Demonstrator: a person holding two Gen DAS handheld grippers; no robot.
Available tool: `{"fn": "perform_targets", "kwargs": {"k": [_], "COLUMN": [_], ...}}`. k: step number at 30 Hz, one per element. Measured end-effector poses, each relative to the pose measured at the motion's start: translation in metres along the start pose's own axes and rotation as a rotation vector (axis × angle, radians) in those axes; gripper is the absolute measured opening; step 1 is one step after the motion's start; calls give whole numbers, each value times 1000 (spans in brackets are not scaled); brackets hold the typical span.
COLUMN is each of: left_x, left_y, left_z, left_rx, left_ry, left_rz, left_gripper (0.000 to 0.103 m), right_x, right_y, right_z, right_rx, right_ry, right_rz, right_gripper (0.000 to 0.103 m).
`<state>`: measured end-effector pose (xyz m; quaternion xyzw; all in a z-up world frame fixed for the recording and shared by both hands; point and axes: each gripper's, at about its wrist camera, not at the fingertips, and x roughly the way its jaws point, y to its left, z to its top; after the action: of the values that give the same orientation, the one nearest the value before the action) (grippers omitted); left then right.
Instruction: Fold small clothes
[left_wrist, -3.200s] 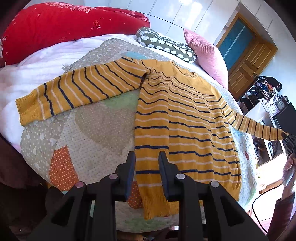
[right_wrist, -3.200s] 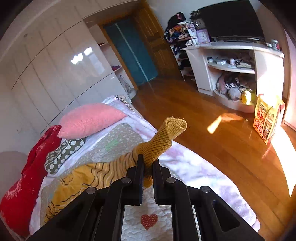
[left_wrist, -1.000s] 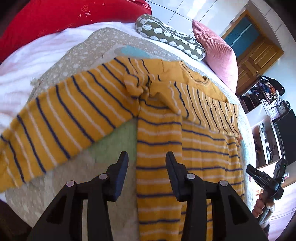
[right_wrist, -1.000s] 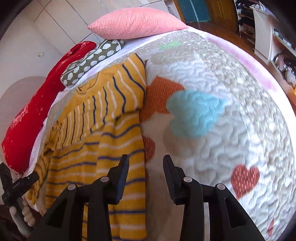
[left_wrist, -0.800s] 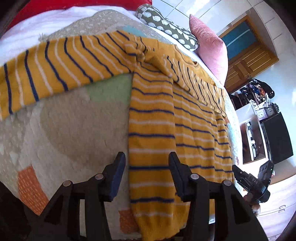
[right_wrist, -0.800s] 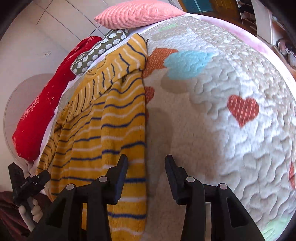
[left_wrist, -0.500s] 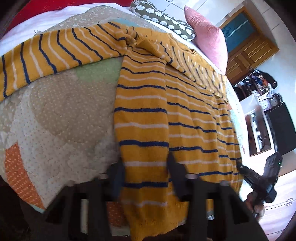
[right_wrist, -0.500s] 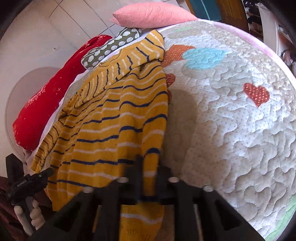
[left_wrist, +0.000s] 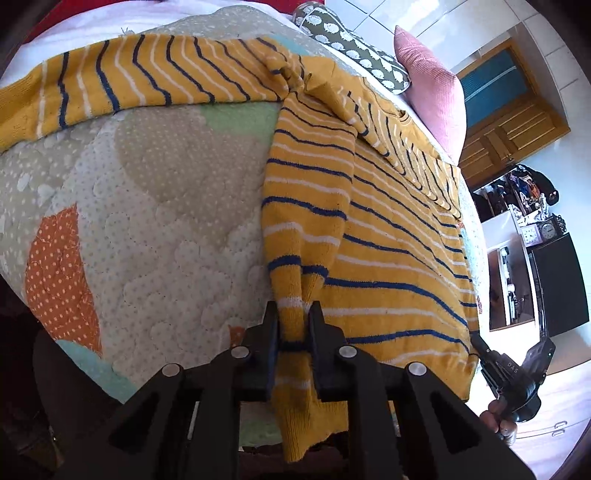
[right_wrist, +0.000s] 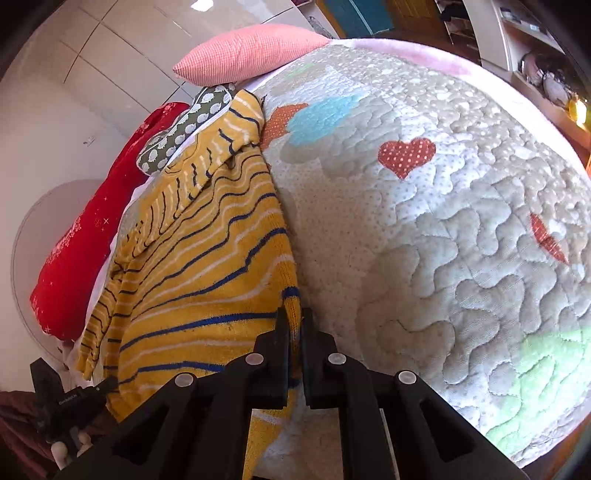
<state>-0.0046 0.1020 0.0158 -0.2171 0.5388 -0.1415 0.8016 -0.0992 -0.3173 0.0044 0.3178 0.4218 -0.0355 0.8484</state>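
Observation:
A mustard-yellow sweater (left_wrist: 388, 229) with navy and white stripes lies face up on a quilted bed cover (left_wrist: 155, 206). One sleeve (left_wrist: 140, 85) stretches out flat to the left; the other sleeve is folded across the chest. My left gripper (left_wrist: 293, 325) is shut on the sweater's left side edge near the hem. My right gripper (right_wrist: 294, 328) is shut on the sweater's (right_wrist: 207, 266) right side edge near the hem. Each gripper also shows in the other's view: the right (left_wrist: 513, 373), the left (right_wrist: 66, 402).
A pink pillow (left_wrist: 432, 92), a green patterned pillow (left_wrist: 354, 48) and a red cushion (right_wrist: 88, 221) lie at the head of the bed. The bed's edge runs just below both grippers. White shelves (left_wrist: 517, 266) and a wooden door (left_wrist: 509, 125) stand beyond.
Both grippers dropped back from the sweater's upper body to its lower side edges and closed on the fabric. The right sleeve, held out earlier, now lies folded over the chest.

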Motion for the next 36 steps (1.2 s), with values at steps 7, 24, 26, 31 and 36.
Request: {"fn": "perform_targets", "kwargs": {"k": [7,24,26,31,36], "left_x": [-30,-100,-101,-98,-94], "left_y": [13,150,168,191,191], "left_z": [-4,-22,-30,-41,-41], "left_rx": [51,-305,-351,-423,-422], "left_ry": [-104,-292,-282,-261,-251], "left_rz": [58,192,181,140,128], "left_gripper": [25,47,47,47,47], "right_x": [-34,106,131,190,226], "right_y": [36,384,432,513,545], "right_z": [9,-66,-96,-168,-201], "right_rx": [-140,-884,-990,-1138,-1167], "right_ry": [-124,220,283,447,469], "right_rz": [-124,310,351,375,287], "right_gripper": [14,64,65,65,65]}}
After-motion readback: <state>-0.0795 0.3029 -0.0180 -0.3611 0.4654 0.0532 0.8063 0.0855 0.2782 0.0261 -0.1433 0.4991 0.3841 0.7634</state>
